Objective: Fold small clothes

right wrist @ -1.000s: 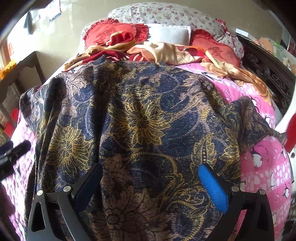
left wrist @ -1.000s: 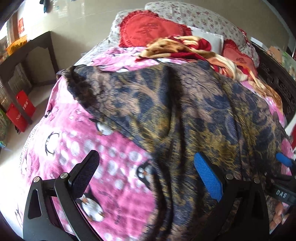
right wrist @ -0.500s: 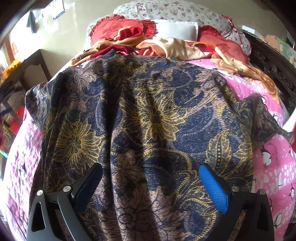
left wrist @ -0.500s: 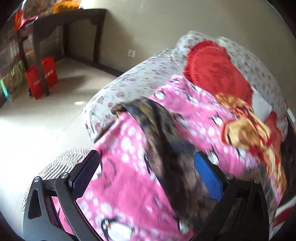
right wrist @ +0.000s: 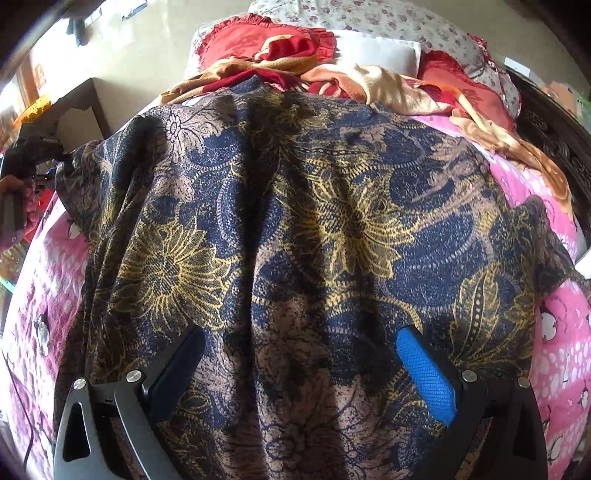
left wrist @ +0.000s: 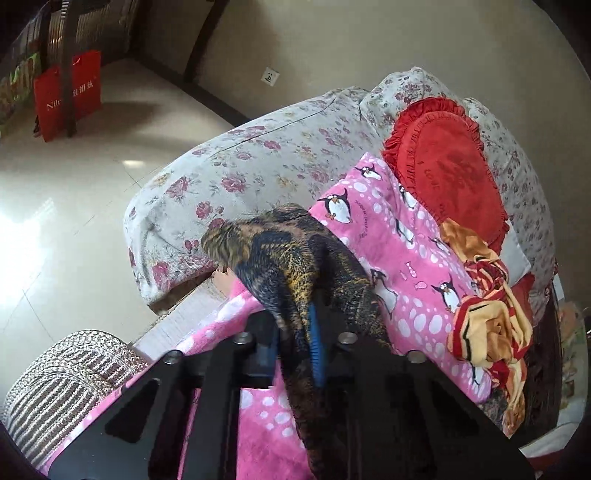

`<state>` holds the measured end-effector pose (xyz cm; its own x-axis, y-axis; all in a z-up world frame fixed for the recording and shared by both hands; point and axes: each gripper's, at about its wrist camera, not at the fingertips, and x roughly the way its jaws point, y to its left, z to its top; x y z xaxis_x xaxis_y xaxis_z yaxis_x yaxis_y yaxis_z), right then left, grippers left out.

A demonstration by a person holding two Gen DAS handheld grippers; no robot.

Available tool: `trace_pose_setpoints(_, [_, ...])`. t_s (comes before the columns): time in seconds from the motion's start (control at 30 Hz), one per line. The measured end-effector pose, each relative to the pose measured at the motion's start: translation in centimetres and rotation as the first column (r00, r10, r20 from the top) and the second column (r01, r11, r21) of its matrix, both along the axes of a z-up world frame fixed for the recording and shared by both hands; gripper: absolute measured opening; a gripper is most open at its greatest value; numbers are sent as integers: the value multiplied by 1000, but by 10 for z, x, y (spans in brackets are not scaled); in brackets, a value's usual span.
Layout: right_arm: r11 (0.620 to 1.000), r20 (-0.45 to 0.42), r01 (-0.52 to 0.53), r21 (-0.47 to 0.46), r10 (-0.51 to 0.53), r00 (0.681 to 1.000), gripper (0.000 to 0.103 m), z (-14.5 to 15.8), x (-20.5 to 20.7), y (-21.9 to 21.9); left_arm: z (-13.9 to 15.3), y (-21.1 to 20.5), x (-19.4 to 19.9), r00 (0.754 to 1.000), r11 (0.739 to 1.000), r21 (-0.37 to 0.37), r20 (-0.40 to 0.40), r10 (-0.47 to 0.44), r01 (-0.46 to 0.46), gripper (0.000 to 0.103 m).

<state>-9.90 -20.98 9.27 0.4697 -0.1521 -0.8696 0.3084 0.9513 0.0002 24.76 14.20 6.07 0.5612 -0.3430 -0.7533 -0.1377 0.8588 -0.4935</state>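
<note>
A dark blue, brown and gold floral garment lies spread over a pink penguin blanket on a bed. My right gripper is open just above the garment's near part, with one finger on each side of a central fold. My left gripper is shut on the garment's sleeve at the bed's left edge; the cloth runs between its blue pads. The left gripper also shows at the far left of the right wrist view, at the sleeve end.
A red heart cushion, a red and yellow crumpled cloth and a floral pillow lie at the bed's head. A floral mattress side drops to a tiled floor with a red bag. A dark carved bed frame runs along the right.
My left gripper has swung to the bed's left edge and closed on the garment's sleeve; it was open before. My right gripper has stayed open over the garment, moving slightly forward.
</note>
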Motion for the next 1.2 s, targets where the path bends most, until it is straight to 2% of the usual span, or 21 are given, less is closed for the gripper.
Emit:
trace_pose_setpoints(0.1, [1000, 15, 7, 2, -7, 1000, 103, 4, -4, -6, 41, -5, -22, 993, 999, 31, 108, -39, 36, 6])
trace_pose_setpoints(0.17, [1000, 27, 25, -3, -24, 999, 103, 7, -6, -11, 73, -20, -42, 974, 992, 64, 193, -117, 107, 6])
trace_pose_setpoints(0.23, [999, 37, 46, 11, -46, 998, 103, 9, -9, -16, 101, -44, -63, 944, 977, 93, 256, -210, 193, 6])
trace_pose_setpoints(0.3, [998, 49, 64, 23, -65, 997, 103, 12, -13, -22, 127, -77, -93, 895, 949, 144, 320, -312, 280, 6])
trace_pose_setpoints(0.4, [995, 66, 94, 28, -96, 993, 103, 19, -21, -30, 150, -140, -141, 792, 878, 220, 379, -479, 426, 6])
trace_pose_setpoints(0.43, [994, 70, 106, 31, -108, 992, 103, 21, -25, -33, 151, -158, -152, 765, 854, 235, 381, -519, 463, 6])
trace_pose_setpoints(0.47, [993, 72, 112, 33, -114, 991, 103, 23, -27, -35, 148, -183, -169, 730, 819, 245, 372, -574, 519, 6])
trace_pose_setpoints(0.57, [990, 75, 135, 30, -137, 988, 103, 27, -35, -42, 130, -239, -202, 651, 728, 243, 329, -684, 641, 6])
trace_pose_setpoints(0.67, [985, 76, 171, 17, -172, 982, 103, 31, -48, -53, 97, -289, -237, 595, 650, 271, 264, -759, 710, 6])
trace_pose_setpoints(0.73, [979, 73, 205, 13, -206, 976, 103, 32, -56, -64, 73, -310, -250, 573, 611, 248, 212, -792, 752, 6])
trace_pose_setpoints(0.9, [951, 81, 302, 68, -307, 948, 103, 33, -79, -95, 27, -351, -270, 542, 542, 292, 88, -836, 788, 6])
trace_pose_setpoints(0.97, [945, 87, 317, 80, -323, 942, 103, 35, -82, -101, 15, -354, -271, 539, 531, 264, 46, -841, 805, 7])
trace_pose_setpoints(1.03, [945, 90, 318, 74, -324, 942, 103, 36, -83, -103, 12, -347, -273, 542, 536, 228, 41, -840, 813, 7])
trace_pose_setpoints(1.07, [947, 90, 315, 68, -320, 943, 103, 37, -83, -101, 15, -342, -274, 544, 540, 214, 45, -838, 814, 12])
trace_pose_setpoints(1.1, [948, 90, 313, 64, -318, 944, 103, 36, -82, -100, 17, -335, -274, 542, 539, 199, 46, -839, 818, 27])
trace_pose_setpoints(1.13, [949, 91, 309, 61, -314, 945, 103, 36, -81, -99, 22, -327, -276, 542, 541, 179, 45, -839, 822, 37])
trace_pose_setpoints(1.17, [951, 91, 302, 61, -307, 947, 103, 36, -80, -98, 28, -315, -278, 549, 551, 164, 60, -833, 818, 52])
trace_pose_setpoints(1.2, [954, 93, 291, 65, -296, 951, 103, 37, -80, -96, 34, -303, -280, 557, 563, 157, 85, -826, 811, 57])
